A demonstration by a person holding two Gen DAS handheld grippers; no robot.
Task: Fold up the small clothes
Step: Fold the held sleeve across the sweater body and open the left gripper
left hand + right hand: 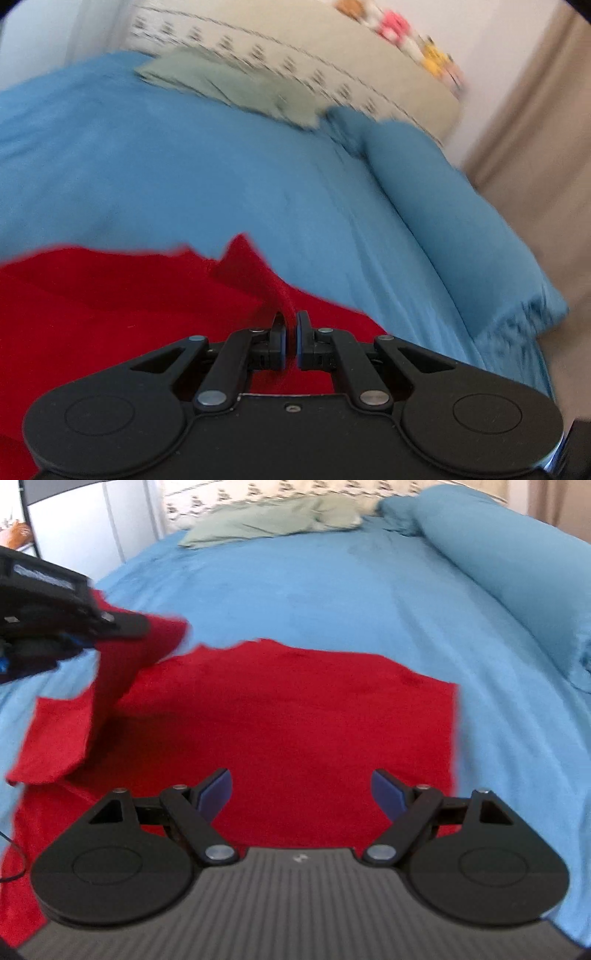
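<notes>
A red garment (288, 720) lies spread on the blue bed sheet (295, 583). My left gripper (290, 325) is shut on a pinched fold of the red garment (110, 306) and holds it lifted above the bed. In the right wrist view the left gripper (88, 642) is at the far left, holding up the garment's left sleeve (122, 664). My right gripper (301, 790) is open and empty, hovering over the garment's near part.
A folded pale green cloth (273, 520) lies at the head of the bed, also in the left wrist view (229, 85). A blue bolster (517, 576) runs along the right side. A patterned cream headboard (295, 48) stands behind.
</notes>
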